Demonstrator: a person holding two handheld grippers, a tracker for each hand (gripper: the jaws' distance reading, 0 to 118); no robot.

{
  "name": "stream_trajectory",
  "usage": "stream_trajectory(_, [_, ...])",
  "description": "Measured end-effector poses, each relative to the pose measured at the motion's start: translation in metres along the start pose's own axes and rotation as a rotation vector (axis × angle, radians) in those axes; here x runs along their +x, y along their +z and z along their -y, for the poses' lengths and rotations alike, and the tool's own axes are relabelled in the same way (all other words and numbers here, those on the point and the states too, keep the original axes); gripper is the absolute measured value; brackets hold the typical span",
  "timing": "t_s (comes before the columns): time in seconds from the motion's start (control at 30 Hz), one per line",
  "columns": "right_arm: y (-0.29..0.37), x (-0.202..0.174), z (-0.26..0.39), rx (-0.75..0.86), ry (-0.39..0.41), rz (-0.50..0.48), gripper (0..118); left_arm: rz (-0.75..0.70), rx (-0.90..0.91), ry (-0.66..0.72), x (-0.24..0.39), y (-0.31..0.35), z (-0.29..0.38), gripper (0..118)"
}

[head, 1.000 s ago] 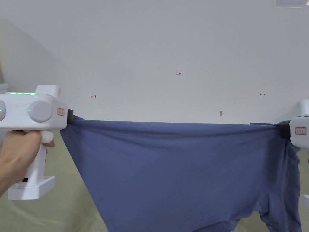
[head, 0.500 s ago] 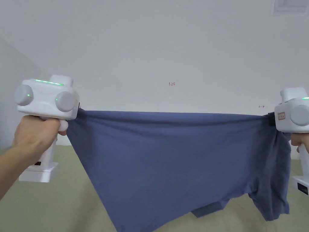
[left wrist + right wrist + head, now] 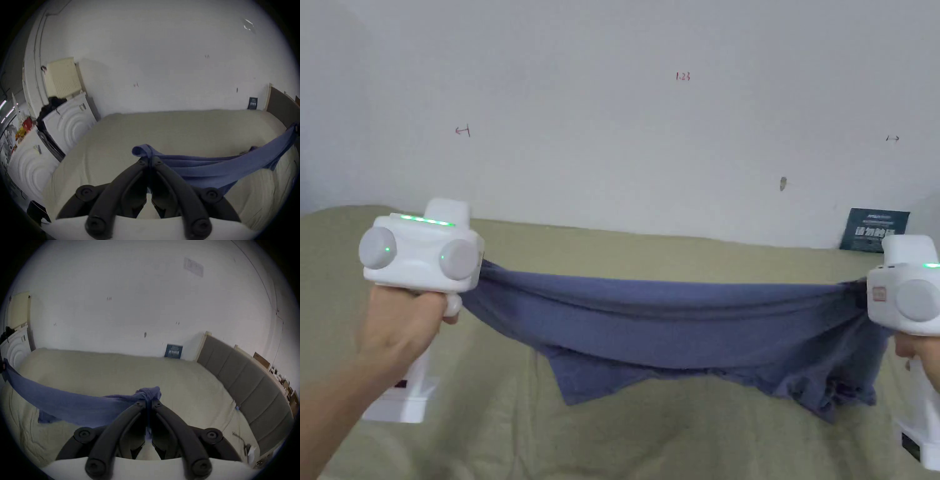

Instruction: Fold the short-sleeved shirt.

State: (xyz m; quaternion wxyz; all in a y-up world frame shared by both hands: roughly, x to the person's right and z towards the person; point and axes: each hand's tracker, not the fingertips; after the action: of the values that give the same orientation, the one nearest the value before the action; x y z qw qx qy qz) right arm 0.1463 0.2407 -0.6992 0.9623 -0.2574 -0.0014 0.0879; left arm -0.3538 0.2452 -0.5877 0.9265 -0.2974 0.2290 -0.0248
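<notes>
- Head view: I have the blue shirt (image 3: 675,325) stretched between my left gripper (image 3: 481,270) and right gripper (image 3: 865,294), its lower edge sagging onto the beige bed (image 3: 650,437).
- Left gripper view: my jaws are clamped together on a shirt corner (image 3: 142,151), cloth trailing off right above the bed.
- Right gripper view: jaws pinched tight on a bunched shirt edge (image 3: 148,393), cloth running left.

A wide bed (image 3: 687,250) covered in a pale olive-beige sheet, lightly creased, reaches back to the white wall. The lower folds of the blue shirt (image 3: 600,375) rest on it, and a small dark card (image 3: 874,230) stands at its far right edge against the wall
</notes>
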Motion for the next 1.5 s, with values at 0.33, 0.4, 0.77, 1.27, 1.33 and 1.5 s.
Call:
stream_trajectory(0.33, [0.027, 0.007, 0.085, -0.104, -0.005, -0.042, 5, 0.051, -0.116, 0.024, -0.024, 0.009, 0.094, 3])
stream_trajectory(0.4, [0.046, 0.015, 0.09, -0.106, 0.007, -0.046, 5, 0.07, -0.111, 0.032, -0.03, 0.029, 0.098, 3])
stream_trajectory(0.77, [0.193, 0.061, 0.195, -0.135, 0.019, -0.102, 5, 0.176, -0.157, 0.031, -0.071, 0.173, 0.192, 3])
stream_trajectory(1.27, [0.204, 0.059, 0.299, -0.353, -0.011, -0.113, 5, 0.209, -0.341, 0.054, -0.086, 0.177, 0.284, 3])
stream_trajectory(1.33, [0.205, 0.06, 0.298, -0.35, -0.016, -0.113, 5, 0.208, -0.339, 0.053, -0.085, 0.177, 0.285, 3])
stream_trajectory(1.5, [0.214, 0.062, 0.288, -0.337, -0.051, -0.079, 78, 0.233, -0.318, 0.068, -0.09, 0.184, 0.281, 40])
